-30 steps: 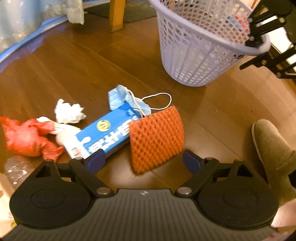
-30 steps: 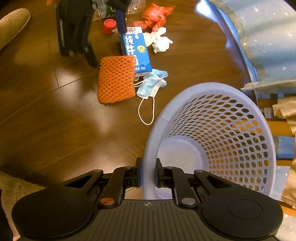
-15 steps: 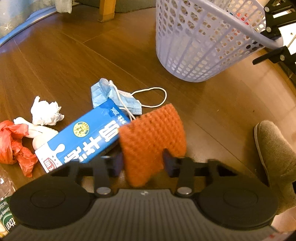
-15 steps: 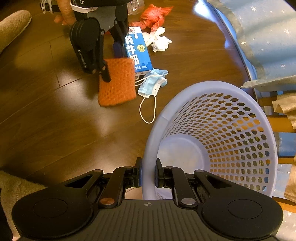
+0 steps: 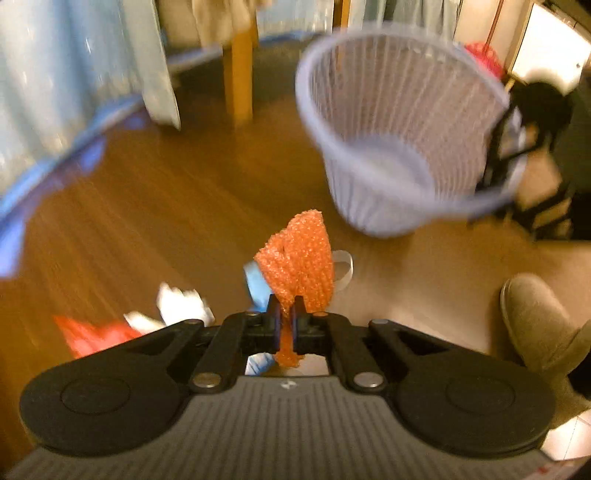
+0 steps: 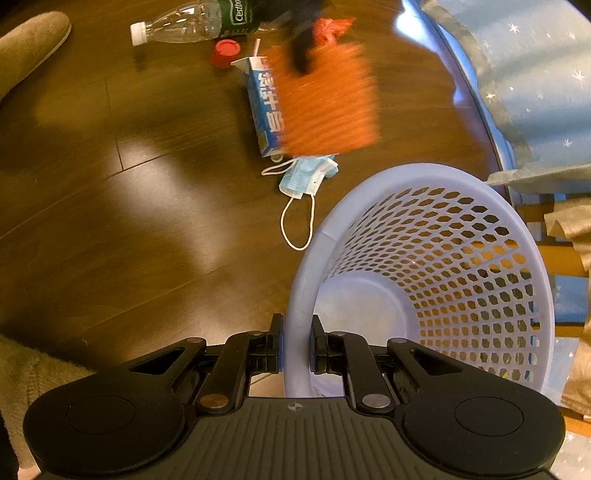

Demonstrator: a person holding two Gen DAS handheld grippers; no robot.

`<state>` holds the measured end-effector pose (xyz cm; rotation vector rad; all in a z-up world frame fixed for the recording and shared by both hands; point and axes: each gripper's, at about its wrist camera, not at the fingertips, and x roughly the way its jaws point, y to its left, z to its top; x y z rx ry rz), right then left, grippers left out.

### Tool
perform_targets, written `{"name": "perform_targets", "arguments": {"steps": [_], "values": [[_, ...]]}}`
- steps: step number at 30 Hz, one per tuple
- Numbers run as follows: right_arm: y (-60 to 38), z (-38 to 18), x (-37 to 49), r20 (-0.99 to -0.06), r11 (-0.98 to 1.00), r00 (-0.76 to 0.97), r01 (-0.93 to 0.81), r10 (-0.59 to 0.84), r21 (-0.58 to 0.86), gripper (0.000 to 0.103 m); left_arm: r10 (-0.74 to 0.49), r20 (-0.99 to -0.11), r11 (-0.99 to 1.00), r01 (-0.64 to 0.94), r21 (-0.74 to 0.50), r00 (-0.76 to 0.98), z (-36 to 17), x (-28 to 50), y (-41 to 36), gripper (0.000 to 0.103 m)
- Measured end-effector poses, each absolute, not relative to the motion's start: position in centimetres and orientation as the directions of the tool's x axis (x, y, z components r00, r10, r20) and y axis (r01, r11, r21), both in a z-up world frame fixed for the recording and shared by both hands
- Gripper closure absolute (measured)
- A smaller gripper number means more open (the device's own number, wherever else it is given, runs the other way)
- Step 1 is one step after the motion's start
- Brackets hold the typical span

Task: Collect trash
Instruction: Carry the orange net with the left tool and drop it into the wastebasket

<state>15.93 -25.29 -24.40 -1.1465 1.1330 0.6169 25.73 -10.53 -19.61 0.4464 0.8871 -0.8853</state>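
My left hand-held gripper (image 5: 286, 312) has just closed its jaws on the orange foam net (image 5: 299, 258), which is pinched between the pads and hangs clear of the floor (image 5: 147, 206), short of the lavender basket (image 5: 399, 122). My right hand-held gripper (image 6: 297, 347) is clenched on the basket's rim, one pad inside and one outside, tipping its mouth toward the litter.

As far as I can see into it from the right wrist, the basket holds nothing yet, so I judge the job to be at its very start: the first piece is picked up but not dropped in. Everything else lies on the floor. The blue milk carton (image 6: 264, 107) is there with its straw, and just beside it toward the basket is the blue face mask (image 6: 308, 177) with its ear loop trailing. Farther off are a clear plastic bottle (image 6: 184, 26), a red cap (image 6: 226, 51) and a red plastic bag (image 5: 92, 336), with crumpled white tissue (image 5: 183, 306) near the bag. After the net goes in, all of those are left to collect.
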Motion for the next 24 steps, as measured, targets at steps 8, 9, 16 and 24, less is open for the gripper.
{"name": "perform_targets", "arguments": {"steps": [8, 9, 16, 24], "values": [[-25.4, -24.6, 15.5, -0.919, 0.327, 0.361, -0.859, -0.156, -0.393, 0.094, -0.596, -0.717, 0.498, 0.867, 0.025, 0.363, -11.3, 26.4, -14.4, 0.1], [-25.4, -24.6, 15.5, -0.92, 0.329, 0.361, -0.859, -0.154, -0.392, 0.094, -0.615, -0.708, 0.481, 0.877, 0.012, 0.347, -10.9, 26.5, -15.1, 0.1], [-25.4, -24.6, 15.3, -0.92, 0.325, 0.362, -0.86, -0.152, -0.392, 0.094, -0.657, -0.692, 0.426, 0.905, -0.014, 0.299, -12.8, 26.2, -20.3, 0.061], [-25.1, -24.5, 15.4, -0.919, 0.319, 0.359, -0.862, -0.161, -0.393, 0.094, -0.579, -0.717, 0.513, 0.857, 0.048, 0.387, -14.0, 27.4, -14.5, 0.045]]}}
